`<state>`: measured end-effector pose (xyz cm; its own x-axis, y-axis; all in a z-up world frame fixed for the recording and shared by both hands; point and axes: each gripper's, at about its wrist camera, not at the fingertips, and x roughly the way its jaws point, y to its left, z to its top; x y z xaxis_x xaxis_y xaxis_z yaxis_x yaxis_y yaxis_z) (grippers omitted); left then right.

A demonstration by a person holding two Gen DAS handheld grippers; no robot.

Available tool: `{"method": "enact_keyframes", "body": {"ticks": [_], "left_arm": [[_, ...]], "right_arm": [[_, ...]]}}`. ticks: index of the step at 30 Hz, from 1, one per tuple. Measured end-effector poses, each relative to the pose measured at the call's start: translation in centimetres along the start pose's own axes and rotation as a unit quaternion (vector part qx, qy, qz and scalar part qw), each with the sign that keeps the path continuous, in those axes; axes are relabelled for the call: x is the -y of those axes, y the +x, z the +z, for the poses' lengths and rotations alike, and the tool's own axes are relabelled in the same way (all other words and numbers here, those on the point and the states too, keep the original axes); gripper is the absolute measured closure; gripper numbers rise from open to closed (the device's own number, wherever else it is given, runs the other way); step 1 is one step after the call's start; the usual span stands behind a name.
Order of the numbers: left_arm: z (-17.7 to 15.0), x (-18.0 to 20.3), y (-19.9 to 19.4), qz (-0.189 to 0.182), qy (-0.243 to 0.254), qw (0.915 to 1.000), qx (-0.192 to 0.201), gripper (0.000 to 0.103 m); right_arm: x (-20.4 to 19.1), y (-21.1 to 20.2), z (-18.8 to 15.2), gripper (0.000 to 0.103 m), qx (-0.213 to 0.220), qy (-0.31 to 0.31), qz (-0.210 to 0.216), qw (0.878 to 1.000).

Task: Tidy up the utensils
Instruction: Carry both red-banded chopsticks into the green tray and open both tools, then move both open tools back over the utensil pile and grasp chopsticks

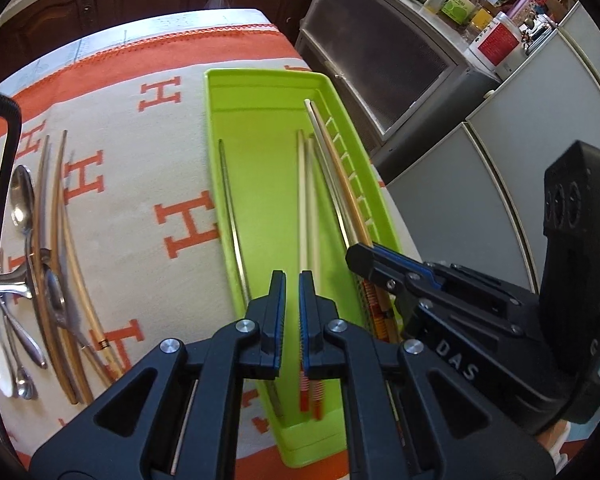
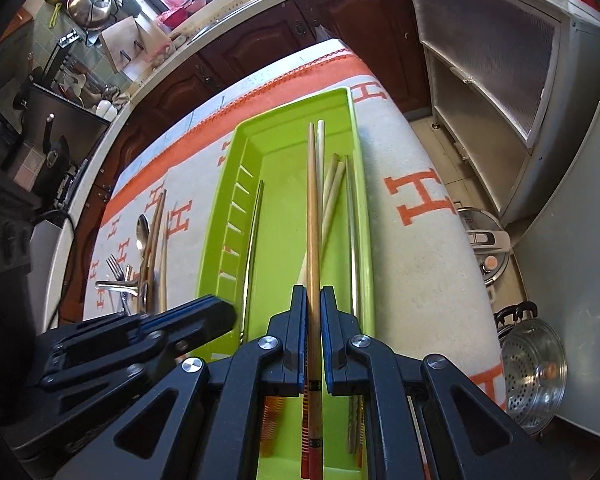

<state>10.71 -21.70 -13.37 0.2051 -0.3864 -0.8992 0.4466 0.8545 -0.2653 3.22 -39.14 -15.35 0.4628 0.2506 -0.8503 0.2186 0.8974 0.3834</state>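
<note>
- Right gripper (image 2: 313, 300) is clamped on a brown chopstick (image 2: 313, 216) over the green tray (image 2: 216, 236).
- Left gripper (image 1: 292, 284) is pinched closed, nothing visibly held; "DAS" printed at its 3 o'clock.
- Cloth (image 1: 140, 184) shows orange "H"s.

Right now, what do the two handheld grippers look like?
Both the left gripper and the right gripper are matte black plastic with silver pivot screws and blue ribbed pads on the fingers. The right one shows white letters "DAS". A black cable hangs by the left.
</note>
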Motion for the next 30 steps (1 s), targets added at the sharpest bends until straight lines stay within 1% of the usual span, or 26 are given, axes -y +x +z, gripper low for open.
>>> {"method": "enact_keyframes", "body": {"ticks": [2, 5, 6, 7, 8, 9, 11, 13, 15, 22, 26, 30], "left_arm": [[-0.3, -0.4, -0.7, 0.021, 0.002, 0.9998, 0.003, 0.099], [-0.9, -1.2, -1.9, 0.040, 0.003, 0.9992, 0.006, 0.098], [-1.1, -1.5, -2.1, 0.044, 0.003, 0.9990, 0.005, 0.098], [-1.4, -1.8, -2.4, 0.049, 0.002, 0.9988, 0.003, 0.097], [-1.6, -2.2, -2.7, 0.053, 0.001, 0.9986, 0.002, 0.097], [-1.9, -2.6, -3.0, 0.058, 0.000, 0.9983, 0.001, 0.094], [-2.5, -3.5, -3.6, 0.064, -0.005, 0.9979, 0.001, 0.084], [-3.1, -4.4, -4.2, 0.068, -0.010, 0.9976, 0.006, 0.065], [-3.7, -5.2, -5.1, 0.077, -0.017, 0.9968, 0.016, 0.060], [-5.4, -7.4, -7.6, 0.102, -0.026, 0.9935, 0.045, 0.060], [-6.4, -8.3, -8.7, 0.120, -0.025, 0.9908, 0.056, 0.060], [-6.9, -9.2, -9.2, 0.131, -0.029, 0.9891, 0.061, 0.060]], "right_arm": [[-0.4, 0.4, 0.0, 0.097, -0.004, -0.002, -0.004, 1.000], [-1.0, 1.3, 0.2, 0.095, -0.013, 0.000, -0.007, 1.000], [-1.2, 1.5, 0.2, 0.090, -0.015, 0.000, -0.008, 1.000], [-1.3, 1.6, 0.2, 0.083, -0.015, 0.000, -0.010, 1.000], [-1.6, 1.7, 0.2, 0.080, -0.013, 0.001, -0.013, 1.000], [-1.7, 1.6, 0.1, 0.074, -0.010, 0.002, -0.015, 1.000], [-2.1, 1.3, 0.1, 0.070, -0.003, 0.003, -0.016, 1.000], [-2.3, 0.8, 0.0, 0.067, 0.002, 0.002, -0.018, 1.000], [-2.9, 0.4, -0.2, 0.067, 0.008, -0.003, -0.021, 1.000], [-4.8, -1.4, -1.3, 0.067, 0.016, -0.031, -0.024, 0.999], [-6.9, -2.0, -1.9, 0.067, 0.019, -0.052, -0.016, 0.998], [-9.5, -2.3, -2.4, 0.067, 0.018, -0.079, -0.008, 0.997]]}}
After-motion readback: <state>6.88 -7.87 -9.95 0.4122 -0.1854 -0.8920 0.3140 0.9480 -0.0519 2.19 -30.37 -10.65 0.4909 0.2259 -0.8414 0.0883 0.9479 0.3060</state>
